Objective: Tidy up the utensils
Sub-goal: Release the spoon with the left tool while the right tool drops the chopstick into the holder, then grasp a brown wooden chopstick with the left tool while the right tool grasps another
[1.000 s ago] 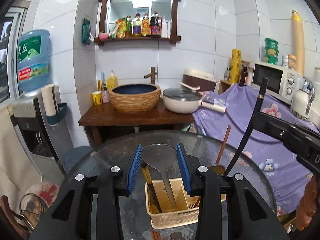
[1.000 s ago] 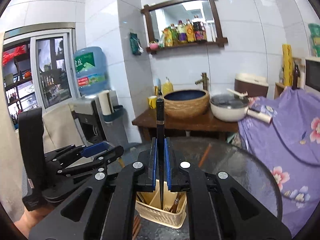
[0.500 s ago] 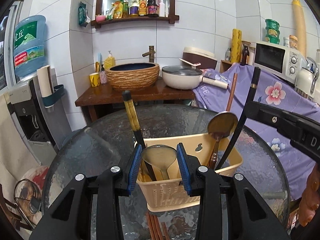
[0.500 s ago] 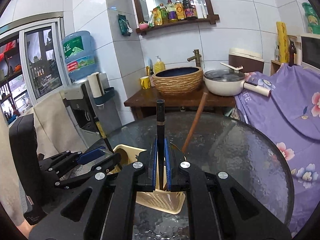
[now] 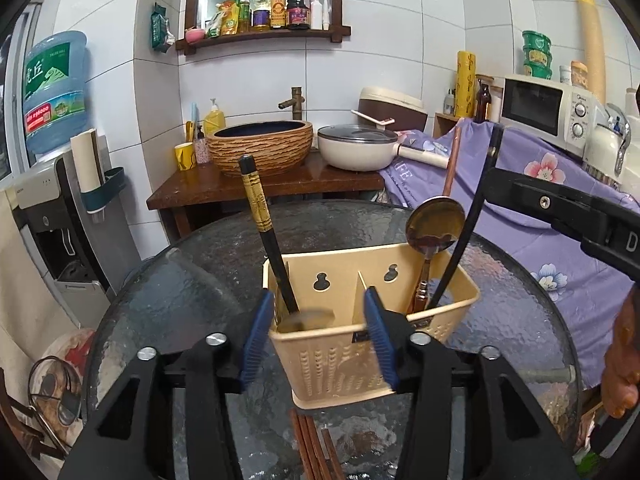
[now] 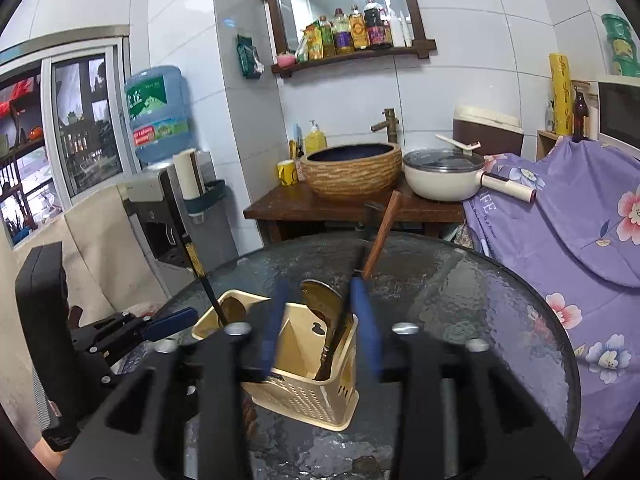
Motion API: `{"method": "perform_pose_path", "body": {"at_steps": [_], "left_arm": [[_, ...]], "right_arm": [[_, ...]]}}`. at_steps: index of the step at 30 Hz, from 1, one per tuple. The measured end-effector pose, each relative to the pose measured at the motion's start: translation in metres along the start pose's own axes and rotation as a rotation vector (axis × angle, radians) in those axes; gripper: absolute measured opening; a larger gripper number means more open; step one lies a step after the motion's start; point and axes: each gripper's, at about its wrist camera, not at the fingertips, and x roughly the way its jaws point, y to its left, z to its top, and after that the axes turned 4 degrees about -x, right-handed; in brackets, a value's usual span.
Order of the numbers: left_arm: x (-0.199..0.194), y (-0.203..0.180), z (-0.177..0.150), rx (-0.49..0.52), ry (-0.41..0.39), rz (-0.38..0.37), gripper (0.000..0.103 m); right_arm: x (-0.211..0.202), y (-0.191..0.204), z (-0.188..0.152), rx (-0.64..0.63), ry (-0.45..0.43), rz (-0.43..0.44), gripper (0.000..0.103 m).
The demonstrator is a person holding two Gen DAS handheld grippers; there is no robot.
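We see the left gripper [image 5: 316,330] at six o'clock in its own view, jaws opening, pads clear. The right gripper [image 6: 320,326], also at six o'clock, points slightly downward, jaws opening, gripping nothing.

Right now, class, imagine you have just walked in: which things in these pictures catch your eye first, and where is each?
First comes the cream utensil basket on the round glass table, with a spoon and dark chopsticks standing in it. Just in front, the left tool and the right tool are opening their blue pads. Behind, a woven-look basin sits on a wooden stand.
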Motion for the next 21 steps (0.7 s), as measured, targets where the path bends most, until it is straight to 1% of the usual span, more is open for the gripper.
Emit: {"method": "perform_pose_path", "body": {"at_steps": [1, 3, 4, 5, 6, 7, 9, 10, 11, 12, 14, 17, 19, 21], "left_arm": [[-0.004, 0.001, -0.002, -0.005, -0.006, -0.001, 0.054], [-0.017, 0.005, -0.008, -0.021, -0.019, 0.003, 0.058], [-0.024, 0.008, -0.013, -0.037, -0.021, 0.003, 0.063], [-0.028, 0.012, -0.016, -0.051, -0.022, 0.003, 0.066], [-0.033, 0.017, -0.023, -0.068, -0.018, 0.003, 0.066], [-0.035, 0.019, -0.027, -0.071, -0.011, 0.007, 0.066], [-0.036, 0.026, -0.046, -0.055, 0.033, 0.042, 0.066], [-0.034, 0.028, -0.057, -0.042, 0.062, 0.060, 0.065], [-0.032, 0.029, -0.065, -0.032, 0.086, 0.067, 0.060], [-0.027, 0.030, -0.077, -0.019, 0.127, 0.063, 0.056], [-0.018, 0.030, -0.095, 0.000, 0.196, 0.051, 0.045], [-0.005, 0.029, -0.118, 0.010, 0.267, 0.041, 0.037], [0.004, 0.028, -0.128, 0.005, 0.301, 0.026, 0.035], [0.008, 0.027, -0.132, 0.006, 0.315, 0.022, 0.033]], "right_arm": [[-0.005, 0.000, -0.001, -0.001, -0.015, -0.006, 0.045], [-0.010, -0.001, -0.001, -0.003, -0.018, -0.016, 0.045], [-0.015, -0.001, -0.003, 0.000, -0.021, -0.024, 0.045], [-0.021, -0.001, -0.007, 0.000, -0.024, -0.032, 0.045], [-0.025, 0.000, -0.009, -0.003, -0.026, -0.037, 0.046], [-0.032, 0.002, -0.014, -0.010, -0.030, -0.049, 0.050], [-0.041, 0.006, -0.026, -0.027, -0.026, -0.056, 0.055], [-0.045, 0.009, -0.036, -0.037, -0.017, -0.045, 0.056], [-0.048, 0.012, -0.047, -0.042, -0.001, -0.033, 0.056], [-0.048, 0.013, -0.057, -0.040, 0.020, -0.028, 0.057], [-0.045, 0.015, -0.078, -0.028, 0.065, -0.023, 0.057], [-0.032, 0.017, -0.107, -0.014, 0.156, -0.006, 0.057], [-0.021, 0.020, -0.127, 0.006, 0.224, 0.015, 0.057], [-0.014, 0.024, -0.139, 0.011, 0.262, 0.035, 0.057]]}}
